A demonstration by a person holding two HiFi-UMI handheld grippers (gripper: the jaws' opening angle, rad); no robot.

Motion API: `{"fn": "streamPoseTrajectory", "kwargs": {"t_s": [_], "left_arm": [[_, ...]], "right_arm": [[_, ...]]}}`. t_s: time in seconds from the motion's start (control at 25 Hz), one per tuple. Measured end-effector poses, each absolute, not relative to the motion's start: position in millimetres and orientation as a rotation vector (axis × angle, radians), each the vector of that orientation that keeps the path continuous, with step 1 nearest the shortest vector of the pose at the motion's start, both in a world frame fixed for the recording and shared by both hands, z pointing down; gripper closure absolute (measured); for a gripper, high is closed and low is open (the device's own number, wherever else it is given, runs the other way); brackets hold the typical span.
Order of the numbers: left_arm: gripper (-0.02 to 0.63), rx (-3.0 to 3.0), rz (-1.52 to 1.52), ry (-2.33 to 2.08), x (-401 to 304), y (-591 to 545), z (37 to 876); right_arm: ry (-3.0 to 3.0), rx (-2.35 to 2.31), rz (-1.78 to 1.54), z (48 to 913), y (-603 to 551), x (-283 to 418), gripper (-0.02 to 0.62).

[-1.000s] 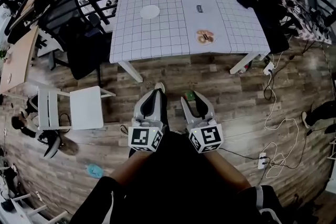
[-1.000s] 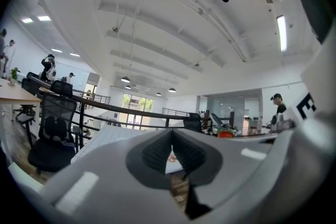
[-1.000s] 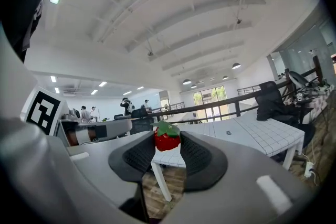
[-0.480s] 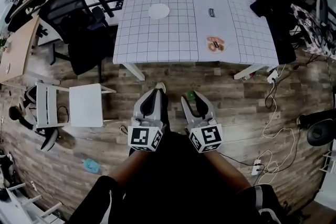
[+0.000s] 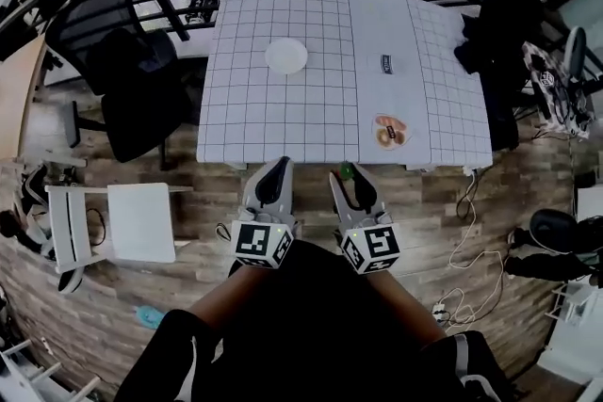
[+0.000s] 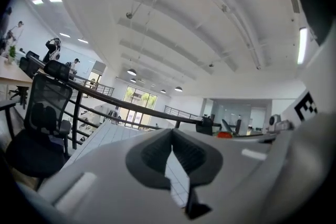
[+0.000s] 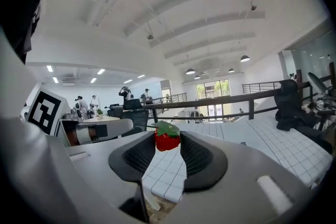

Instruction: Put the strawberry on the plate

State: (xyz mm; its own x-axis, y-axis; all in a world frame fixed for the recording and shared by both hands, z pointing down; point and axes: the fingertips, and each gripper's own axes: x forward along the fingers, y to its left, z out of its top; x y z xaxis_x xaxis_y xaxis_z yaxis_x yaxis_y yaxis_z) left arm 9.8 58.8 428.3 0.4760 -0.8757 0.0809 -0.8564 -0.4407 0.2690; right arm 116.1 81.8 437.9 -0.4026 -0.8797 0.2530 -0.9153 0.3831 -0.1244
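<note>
A white plate point(image 5: 285, 56) lies on the table's point(image 5: 264, 122) grid cloth, left of centre and towards the far side. The red strawberry point(image 7: 167, 140) with its green leaf top sits between the fingertips of my right gripper point(image 7: 168, 142), which is shut on it. In the head view that gripper point(image 5: 345, 172) hangs just short of the table's near edge, with the strawberry's green top point(image 5: 347, 170) showing at its tips. My left gripper point(image 5: 281, 165) is beside it, its jaws together and empty; its tips point(image 6: 171, 135) meet in the left gripper view.
On the table's right part lie a small flat dish with brown pieces point(image 5: 391, 133) and a dark card point(image 5: 387, 63). A black office chair point(image 5: 122, 61) stands left of the table, a white chair point(image 5: 141, 221) nearer. Dark clothing point(image 5: 499, 42) hangs at the right; cables point(image 5: 466, 249) cross the floor.
The table has come much closer and now lies right in front of both grippers. Both grippers kept their place before the body, the strawberry still held.
</note>
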Motion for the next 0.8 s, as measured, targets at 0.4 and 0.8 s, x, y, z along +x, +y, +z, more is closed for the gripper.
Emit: {"fn": "streamPoseTrajectory", "kwargs": {"t_s": [0.4,0.8], "left_arm": [[0.598,2.497,-0.132,-1.485,-29,-79,417],[0.598,2.458,-0.033,-1.490,-49,-119,443]], "right_arm": [[-2.468,1.579,0.316,437,-61,69,0.448],[-2.461,1.526,0.394,452,-106,46,0.446]]}}
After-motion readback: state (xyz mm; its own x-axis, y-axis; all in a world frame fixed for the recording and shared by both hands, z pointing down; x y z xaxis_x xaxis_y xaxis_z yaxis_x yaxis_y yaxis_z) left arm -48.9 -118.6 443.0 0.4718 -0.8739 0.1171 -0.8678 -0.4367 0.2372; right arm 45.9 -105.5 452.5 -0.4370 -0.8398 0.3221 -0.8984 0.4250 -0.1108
